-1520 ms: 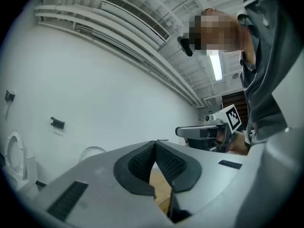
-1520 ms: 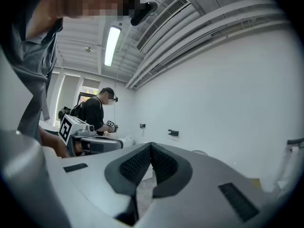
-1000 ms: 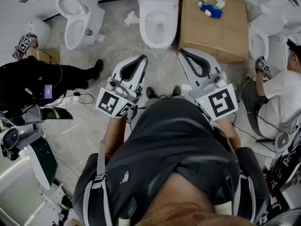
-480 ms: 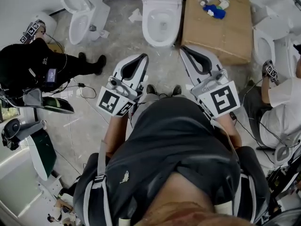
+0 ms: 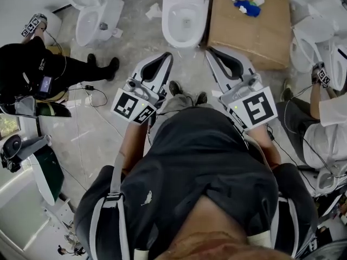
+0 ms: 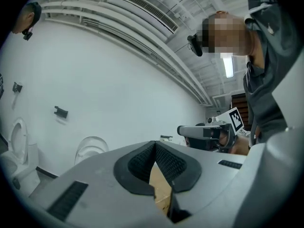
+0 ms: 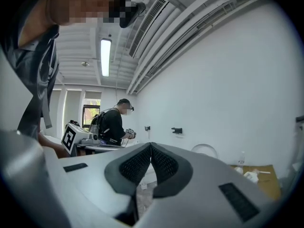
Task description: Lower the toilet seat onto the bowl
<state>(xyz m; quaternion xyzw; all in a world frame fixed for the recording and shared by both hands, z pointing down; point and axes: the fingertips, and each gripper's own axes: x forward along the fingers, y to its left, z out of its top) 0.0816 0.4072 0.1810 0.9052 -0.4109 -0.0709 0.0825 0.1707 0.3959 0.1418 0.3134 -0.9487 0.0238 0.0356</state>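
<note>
So, the left gripper (image 6: pixel 154 143) has its jaws pressed tip to tip with nothing between the pads, and the right gripper (image 7: pixel 151 144) is the same: closed and empty. Both are held out in front of the wearer's chest and angled slightly toward each other, each with its marker cube (image 5: pixel 133 107) facing up at the camera. The wearer's shoes (image 5: pixel 186 92) show on the floor between the two.

The toilet (image 5: pixel 184 41) is straight ahead, beyond both sets of tips and well apart from them. You can look right down into the bowl. The back of it runs off the top edge of the head view, so I can't tell how its seat sits.

Just to the right of it is a cardboard box (image 5: pixel 255 37) with a blue thing (image 5: pixel 246 8) on top. Another toilet (image 5: pixel 89 18) stands off to the upper left. A person in black (image 5: pixel 38 72) is at the left edge and someone in a white shirt (image 5: pixel 332 112) at the right.
</note>
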